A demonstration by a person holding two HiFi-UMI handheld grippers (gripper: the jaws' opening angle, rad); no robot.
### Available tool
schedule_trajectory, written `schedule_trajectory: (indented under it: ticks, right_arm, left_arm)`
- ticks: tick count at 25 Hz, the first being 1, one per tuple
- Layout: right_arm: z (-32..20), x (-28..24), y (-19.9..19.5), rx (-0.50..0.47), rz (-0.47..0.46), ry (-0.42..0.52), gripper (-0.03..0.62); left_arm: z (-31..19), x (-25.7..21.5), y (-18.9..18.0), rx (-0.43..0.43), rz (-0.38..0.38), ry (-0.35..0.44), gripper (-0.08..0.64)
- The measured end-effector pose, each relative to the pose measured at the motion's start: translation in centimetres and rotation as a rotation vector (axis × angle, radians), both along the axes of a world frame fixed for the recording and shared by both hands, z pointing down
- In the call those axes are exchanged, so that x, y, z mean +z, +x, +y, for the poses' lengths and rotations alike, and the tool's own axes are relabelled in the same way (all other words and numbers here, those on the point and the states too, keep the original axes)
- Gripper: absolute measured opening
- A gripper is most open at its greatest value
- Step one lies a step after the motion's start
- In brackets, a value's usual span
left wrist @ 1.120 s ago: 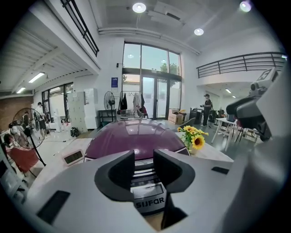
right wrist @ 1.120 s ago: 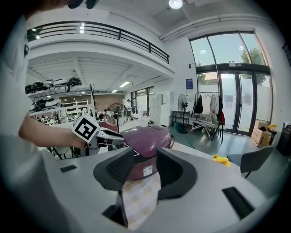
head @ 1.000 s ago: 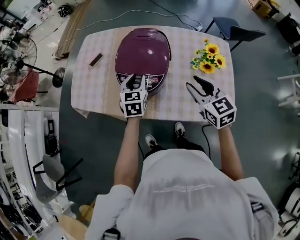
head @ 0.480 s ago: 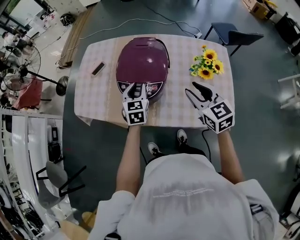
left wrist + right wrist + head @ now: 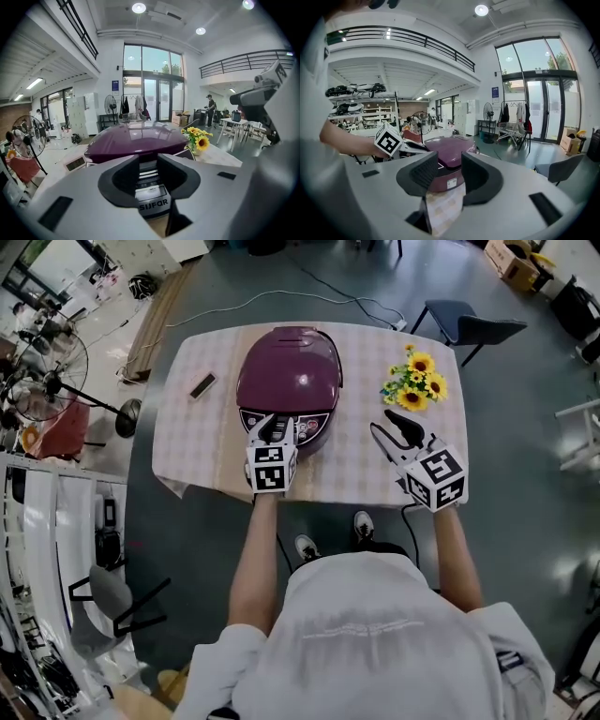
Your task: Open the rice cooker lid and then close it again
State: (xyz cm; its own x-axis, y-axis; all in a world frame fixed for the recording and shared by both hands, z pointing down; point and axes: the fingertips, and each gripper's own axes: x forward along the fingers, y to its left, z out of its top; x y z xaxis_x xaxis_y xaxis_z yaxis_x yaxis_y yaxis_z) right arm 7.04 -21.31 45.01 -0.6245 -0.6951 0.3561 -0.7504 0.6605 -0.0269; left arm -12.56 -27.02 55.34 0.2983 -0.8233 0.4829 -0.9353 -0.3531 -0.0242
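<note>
Head view: rice cooker (image 5: 289, 376) upper centre on table (image 5: 356, 460), lid down; left gripper (image 5: 273, 427) at its front panel; right gripper (image 5: 398, 430) right of centre; sunflowers (image 5: 417, 382) upper right | Left gripper view: jaws apart, cooker's front panel between them, centre | Right gripper view: jaws apart, nothing clamped, cooker beyond, centre

Both bare forearms stretched forward from shoulders, well apart, converging slightly toward wrists. Left forearm (image 5: 253, 554) near straight. Left hand-held gripper (image 5: 273, 427), white body with black-lined jaws, pointing forward, jaws apart. White marker cube (image 5: 270, 467) at its rear, pattern facing up. Right forearm (image 5: 452, 549) angled inward. Right hand-held gripper (image 5: 392, 427), same build, pointing forward-left, jaws apart. White sleeves (image 5: 375, 634) cover upper arms.
</note>
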Motion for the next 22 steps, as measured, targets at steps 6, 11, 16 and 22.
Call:
schedule_trajectory:
  ticks: [6,11,16,22]
  right_arm:
    - [-1.0,-1.7,0.0,-0.003,-0.004,0.037,0.170]
    - [-1.4,-2.3,-0.1,-0.005,-0.010,0.060,0.170]
    - [-1.6,-3.1,-0.8,-0.025,-0.011,0.084,0.170]
    - [-2.2,-3.8,-0.4,-0.022,-0.008,0.115,0.170]
  left_arm:
    - [-0.2,-0.4,0.5,0.120,-0.072,-0.081,0.150]
    - [-0.2,0.0,0.5,0.119,-0.114,-0.058,0.156]
    - [-0.1,0.0,0.6,0.141,-0.129,-0.062,0.158]
    - [0.3,-0.4,-0.3,0.126,0.057,-0.006,0.160]
